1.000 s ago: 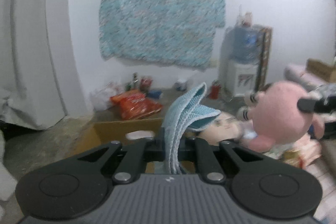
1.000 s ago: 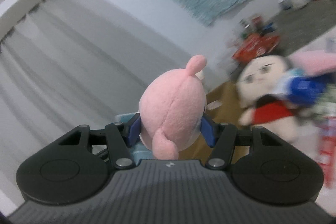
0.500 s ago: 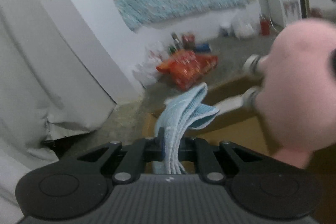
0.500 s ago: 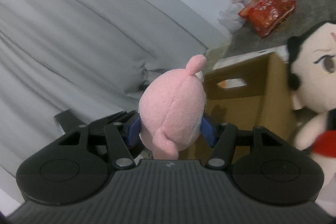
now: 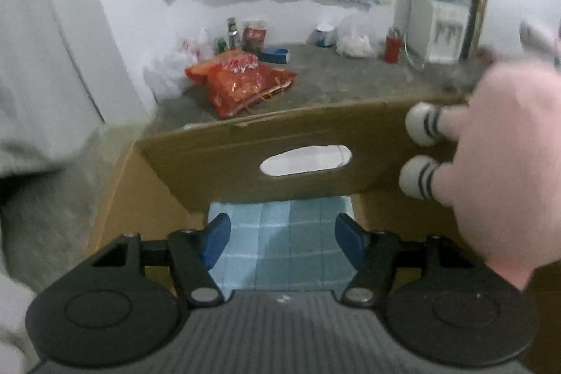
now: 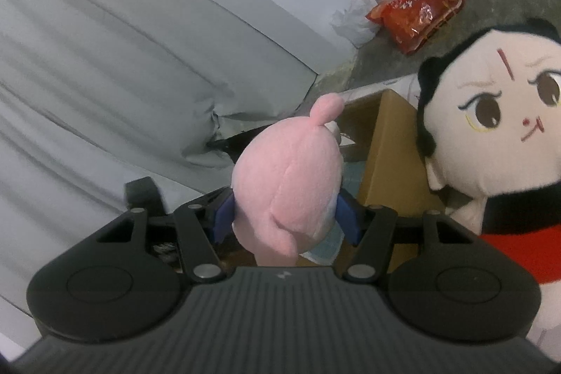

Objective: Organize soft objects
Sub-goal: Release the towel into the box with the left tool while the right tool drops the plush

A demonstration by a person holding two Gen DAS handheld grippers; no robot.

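The blue cloth (image 5: pixel 280 244) is down in the cardboard box (image 5: pixel 245 160), lying flat on the bottom under the left gripper (image 5: pixel 282 239), so one soft item looks filed away. That gripper's jaws have just been opening, and they now stand well apart, blue pads on either side with only open air between them; the cloth sits below and nothing is pinched. Over on the other side, the right gripper (image 6: pixel 285 216) is clamped on the pink plush (image 6: pixel 287 184), pads pressing into both flanks of its round body, its little ear poking up. In the left wrist view that same plush hangs at the right edge, over the box's near corner, two white striped feet pointing at the wall with the cut-out handle. It is above the box rather than in it, as far as I can judge, so that drop is not yet done. Still waiting is the black-haired doll (image 6: pixel 491 135) in red, sitting outside the box beside its wall. So, by my reckoning: one item in, one poised for release, one at least left to fetch. The orange snack bag (image 5: pixel 242 83) on the floor beyond is no part of this.
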